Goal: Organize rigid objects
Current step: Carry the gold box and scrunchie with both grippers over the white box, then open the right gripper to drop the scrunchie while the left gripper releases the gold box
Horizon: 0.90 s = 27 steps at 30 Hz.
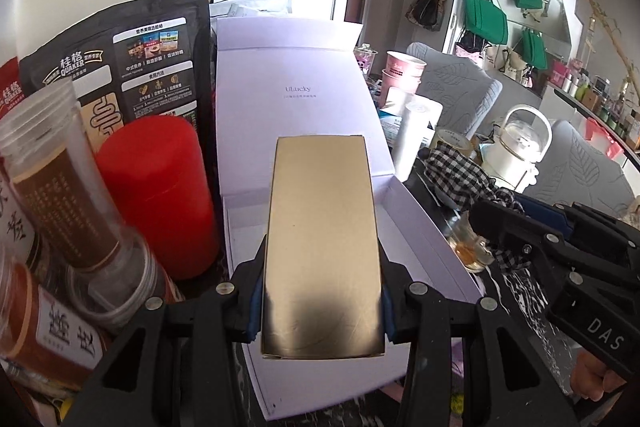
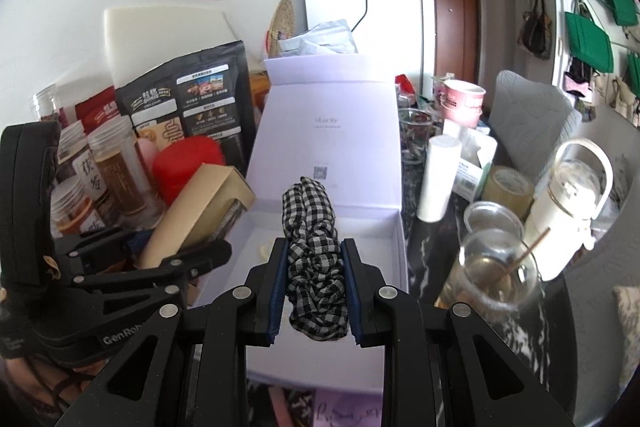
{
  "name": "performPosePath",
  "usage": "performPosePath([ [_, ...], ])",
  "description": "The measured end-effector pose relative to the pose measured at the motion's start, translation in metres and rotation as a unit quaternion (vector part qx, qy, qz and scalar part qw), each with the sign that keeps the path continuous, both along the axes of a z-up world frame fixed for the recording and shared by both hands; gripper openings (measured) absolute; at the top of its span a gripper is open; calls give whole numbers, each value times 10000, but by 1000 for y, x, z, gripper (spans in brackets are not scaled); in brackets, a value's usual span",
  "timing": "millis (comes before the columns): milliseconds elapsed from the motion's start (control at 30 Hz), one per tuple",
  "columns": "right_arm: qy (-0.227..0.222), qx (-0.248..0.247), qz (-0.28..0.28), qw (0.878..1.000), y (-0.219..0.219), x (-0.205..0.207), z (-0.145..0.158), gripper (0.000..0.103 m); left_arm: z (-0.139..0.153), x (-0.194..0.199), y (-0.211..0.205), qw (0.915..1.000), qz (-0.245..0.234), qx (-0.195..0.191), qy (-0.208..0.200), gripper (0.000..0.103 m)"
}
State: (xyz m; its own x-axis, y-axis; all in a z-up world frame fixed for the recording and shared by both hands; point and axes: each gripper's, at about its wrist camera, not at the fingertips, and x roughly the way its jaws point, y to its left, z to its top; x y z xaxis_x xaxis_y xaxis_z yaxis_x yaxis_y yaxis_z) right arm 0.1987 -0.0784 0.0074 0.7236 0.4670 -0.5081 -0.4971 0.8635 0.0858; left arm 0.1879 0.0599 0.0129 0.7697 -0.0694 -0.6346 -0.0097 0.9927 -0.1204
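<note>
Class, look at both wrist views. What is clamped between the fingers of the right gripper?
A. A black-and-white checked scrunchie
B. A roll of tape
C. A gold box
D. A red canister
A: in the right wrist view the right gripper pinches the checked scrunchie over the open white box; the gold box is in the left gripper.

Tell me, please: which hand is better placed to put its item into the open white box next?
Right, probably. The right gripper holds the checkered cloth directly over the white box, while the left gripper holds the gold box beside its left wall.
</note>
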Motion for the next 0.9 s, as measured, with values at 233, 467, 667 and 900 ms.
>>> performPosePath([
  [233,256,-77,-122,9996,10,41,-7,26,-6,37,3,9997,161,158,134,43],
  [467,543,-210,-307,9978,15,78,-25,26,-29,66,6,9984,288,231,436,43],
  [667,630,-289,-373,9969,11,88,-38,26,-42,75,1,9975,178,286,624,43],
  [900,526,-331,-449,9971,11,90,-36,32,-41,79,3,9972,121,345,657,46],
])
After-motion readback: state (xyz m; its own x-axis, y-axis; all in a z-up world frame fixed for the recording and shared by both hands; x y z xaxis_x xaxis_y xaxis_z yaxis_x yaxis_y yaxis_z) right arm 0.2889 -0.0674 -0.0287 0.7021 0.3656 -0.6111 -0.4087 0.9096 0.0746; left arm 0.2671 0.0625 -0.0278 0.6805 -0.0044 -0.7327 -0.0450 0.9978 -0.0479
